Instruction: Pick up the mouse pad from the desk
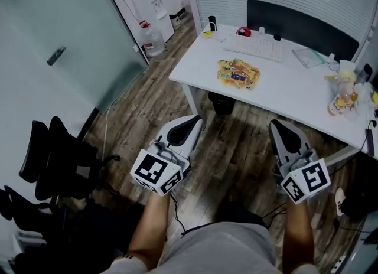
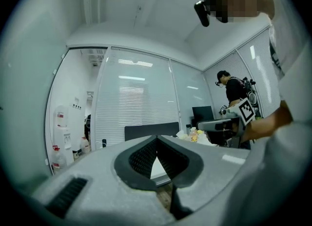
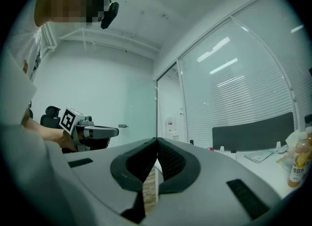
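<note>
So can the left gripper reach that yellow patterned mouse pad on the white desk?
Probably not yet: the left gripper hangs short of the white desk, jaws shut. Nothing blocks the yellow mouse pad.

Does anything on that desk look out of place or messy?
Only mildly: the yellow mouse pad lies crooked towards the desk's front edge, apart from the keyboard. Nothing looks spilled or broken.

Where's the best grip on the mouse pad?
Probably the mouse pad's near edge, coming from the desk's open front side: it lies flat and thin with bare desktop around it, so one jaw must slide under that edge.
</note>
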{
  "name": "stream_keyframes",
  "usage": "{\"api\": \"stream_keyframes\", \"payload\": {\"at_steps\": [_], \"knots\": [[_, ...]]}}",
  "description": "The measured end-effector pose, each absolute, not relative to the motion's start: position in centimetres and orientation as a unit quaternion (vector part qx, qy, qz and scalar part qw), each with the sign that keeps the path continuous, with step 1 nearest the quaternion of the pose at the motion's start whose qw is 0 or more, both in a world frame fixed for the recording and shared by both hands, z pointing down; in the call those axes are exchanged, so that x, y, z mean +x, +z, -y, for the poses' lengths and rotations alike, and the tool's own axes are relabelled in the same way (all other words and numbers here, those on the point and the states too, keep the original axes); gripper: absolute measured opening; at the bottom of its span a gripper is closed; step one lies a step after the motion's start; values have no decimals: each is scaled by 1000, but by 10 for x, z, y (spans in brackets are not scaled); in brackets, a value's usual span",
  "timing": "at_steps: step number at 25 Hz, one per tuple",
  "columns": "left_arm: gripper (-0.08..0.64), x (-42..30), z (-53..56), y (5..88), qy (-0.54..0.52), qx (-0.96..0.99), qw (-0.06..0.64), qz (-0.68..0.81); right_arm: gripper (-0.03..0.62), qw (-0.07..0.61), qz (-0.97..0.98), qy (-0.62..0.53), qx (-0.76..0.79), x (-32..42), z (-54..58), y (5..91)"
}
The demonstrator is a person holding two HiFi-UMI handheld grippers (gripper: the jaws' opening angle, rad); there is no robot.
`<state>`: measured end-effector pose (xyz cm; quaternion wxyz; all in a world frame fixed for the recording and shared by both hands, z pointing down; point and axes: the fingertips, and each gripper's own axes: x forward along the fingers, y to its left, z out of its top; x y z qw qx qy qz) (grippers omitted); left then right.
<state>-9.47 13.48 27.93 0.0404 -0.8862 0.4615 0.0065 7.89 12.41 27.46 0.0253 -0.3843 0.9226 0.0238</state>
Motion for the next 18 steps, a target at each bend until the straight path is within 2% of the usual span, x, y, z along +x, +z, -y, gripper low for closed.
{"api": "stream_keyframes", "payload": {"at_steps": [18], "knots": [[15,-55,17,300,-19,-875,23,-483,12,-14,-933,12,-359,120,30,296]]}}
